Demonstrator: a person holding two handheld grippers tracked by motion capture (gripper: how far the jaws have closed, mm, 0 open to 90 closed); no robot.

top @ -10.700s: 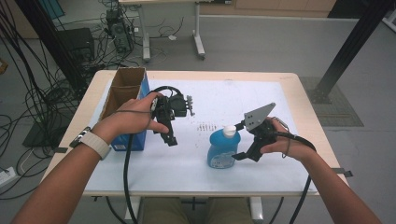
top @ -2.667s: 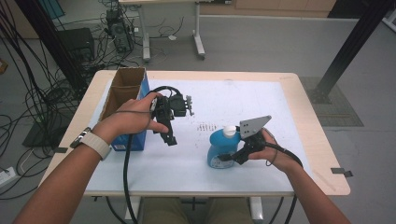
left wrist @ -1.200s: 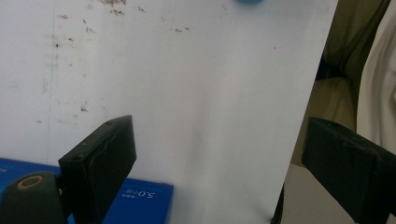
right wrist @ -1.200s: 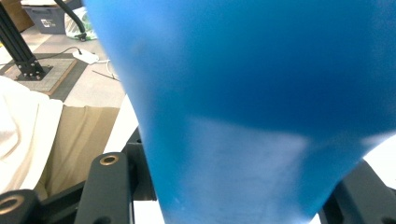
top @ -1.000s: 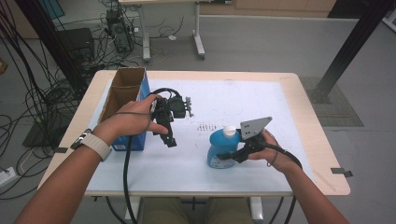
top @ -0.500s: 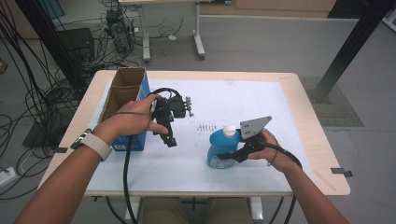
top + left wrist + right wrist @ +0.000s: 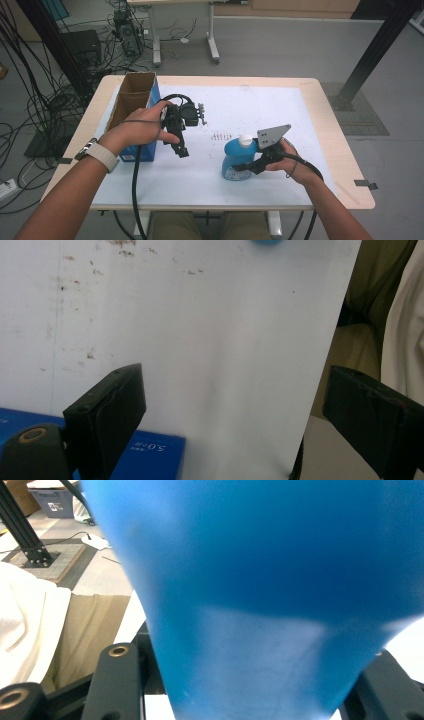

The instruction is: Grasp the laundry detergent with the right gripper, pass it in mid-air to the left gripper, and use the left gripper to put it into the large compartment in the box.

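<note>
The blue bottle [image 7: 237, 161] stands on the surface [image 7: 320, 120], lower centre-right of the high view, with the right tool [image 7: 250, 165] grasping it low on its body. The bottle looks smooth and rounded, so a tilt during lifting could let it slip or tip. The right hand [image 7: 287, 160] lies low and level. The left tool [image 7: 240, 415], jaws spread, hovers at centre-left beside the cardboard box [image 7: 131, 107] — angled downward.
</note>
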